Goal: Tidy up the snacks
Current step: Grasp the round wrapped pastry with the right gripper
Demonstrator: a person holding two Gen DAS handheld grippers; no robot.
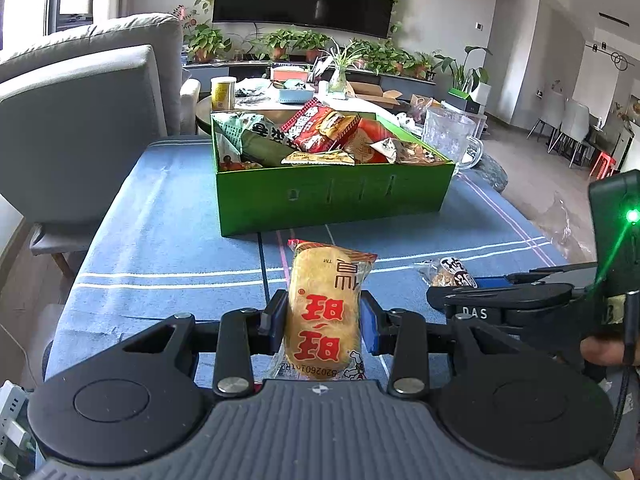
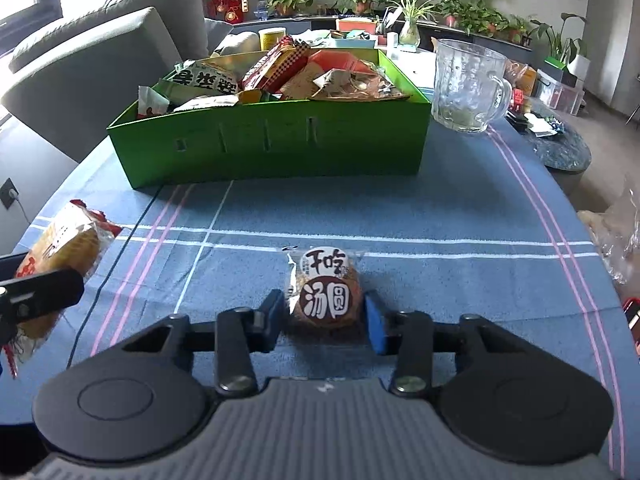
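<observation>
Your left gripper (image 1: 323, 322) was clenched on the yellow rice cracker packet (image 1: 322, 308), holding it upright above the blue striped tablecloth (image 1: 160, 240), short of the green box (image 1: 332, 196); your right gripper (image 2: 325, 322) sat low over the cloth with its jaws either side of the round brown snack packet (image 2: 326, 292), the pads (image 2: 376, 326) close to it, though I could not tell whether they had actually closed on it or only bracketed it; the packet looked to be lying on the cloth. The green box already held a heap of packets, red, green and tan, piled nearly to its rim, so most of the sorting appeared done; what was left, by my reading, was these two pieces: the cracker to be carried over and dropped in, the round one to be gripped, lifted and followed after. A glass mug (image 2: 468, 88) stood just beside the box's right end; a crumpled clear bag (image 2: 616, 236) lay at the table's right edge.
</observation>
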